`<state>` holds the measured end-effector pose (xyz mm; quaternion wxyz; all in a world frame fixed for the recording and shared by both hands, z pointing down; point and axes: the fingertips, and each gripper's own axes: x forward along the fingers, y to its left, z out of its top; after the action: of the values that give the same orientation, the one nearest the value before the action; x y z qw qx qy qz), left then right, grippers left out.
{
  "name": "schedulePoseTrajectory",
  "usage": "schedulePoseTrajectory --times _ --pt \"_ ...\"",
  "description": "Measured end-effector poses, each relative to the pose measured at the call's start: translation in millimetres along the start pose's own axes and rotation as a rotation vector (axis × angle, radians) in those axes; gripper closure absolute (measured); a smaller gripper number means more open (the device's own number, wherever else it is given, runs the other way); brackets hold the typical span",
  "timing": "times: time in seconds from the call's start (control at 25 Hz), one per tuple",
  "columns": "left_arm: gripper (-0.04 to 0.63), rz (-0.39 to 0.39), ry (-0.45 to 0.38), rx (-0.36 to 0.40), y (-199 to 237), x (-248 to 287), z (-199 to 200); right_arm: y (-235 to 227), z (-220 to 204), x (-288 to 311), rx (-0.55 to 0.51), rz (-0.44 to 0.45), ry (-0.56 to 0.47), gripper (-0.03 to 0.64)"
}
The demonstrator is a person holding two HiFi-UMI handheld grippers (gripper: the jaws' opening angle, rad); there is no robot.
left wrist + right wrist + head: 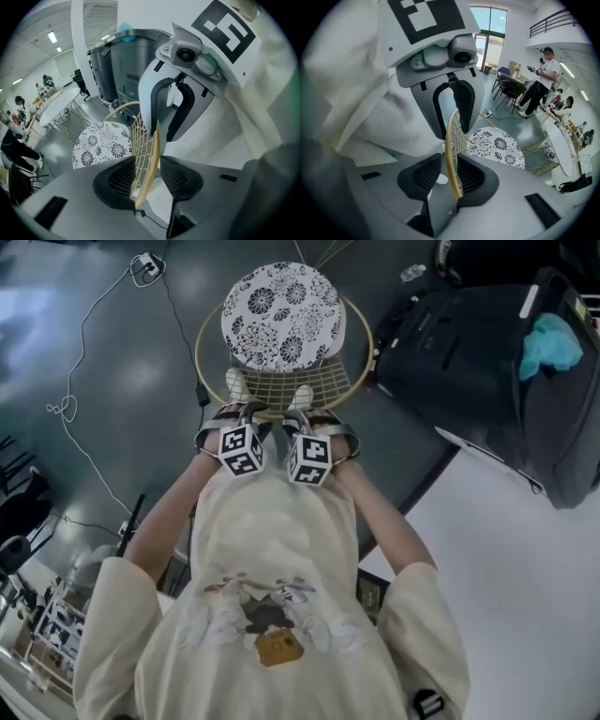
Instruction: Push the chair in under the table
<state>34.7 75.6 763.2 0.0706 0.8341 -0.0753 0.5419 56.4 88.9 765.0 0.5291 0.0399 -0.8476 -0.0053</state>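
Note:
The chair has a gold wire backrest [281,401] and a round black-and-white floral cushion [281,315]; it stands just ahead of me on the dark floor. Both grippers point down at the backrest's top rim, side by side. In the left gripper view the rim [151,154] runs between the jaws of my left gripper [149,180], a gap on each side, jaws open. In the right gripper view the rim [450,154] passes between the wide jaws of my right gripper [446,176], lying close against the right pad. Each view shows the other gripper just beyond the rim.
A white table [516,559] lies at my right, its dark leg beside the chair. Large black bins [497,362] stand at the far right, one holding a teal cloth. Cables [84,381] trail over the floor at left. A person [539,79] stands further off.

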Motion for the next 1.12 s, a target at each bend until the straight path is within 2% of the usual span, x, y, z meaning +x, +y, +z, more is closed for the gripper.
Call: schedulePoseTrajectory --times 0.28,0.36,0.48,0.56,0.76,0.96,1.12 --pt "0.449 -0.011 0.064 0.122 0 31 -17 -4 -8 26 -0.03 -0.002 0.067 0.512" --pt "0.461 -0.022 0.067 0.114 -4 37 -21 -1 -10 30 -0.062 0.001 0.084 0.545" --pt "0.51 -0.028 0.061 0.106 -9 39 -23 -1 -11 32 -0.085 0.026 0.09 0.555" --pt "0.515 -0.017 0.07 0.126 -8 38 -26 -3 -8 32 -0.09 0.026 0.084 0.555" --pt "0.515 -0.047 0.082 0.119 -3 29 -17 -5 -5 32 -0.076 0.011 0.092 0.557" --pt "0.515 0.007 0.089 0.099 12 33 -23 -21 -1 35 -0.057 -0.025 0.083 0.555" --pt "0.514 0.051 0.098 0.091 41 32 -21 -47 2 38 -0.014 -0.048 0.08 0.555"
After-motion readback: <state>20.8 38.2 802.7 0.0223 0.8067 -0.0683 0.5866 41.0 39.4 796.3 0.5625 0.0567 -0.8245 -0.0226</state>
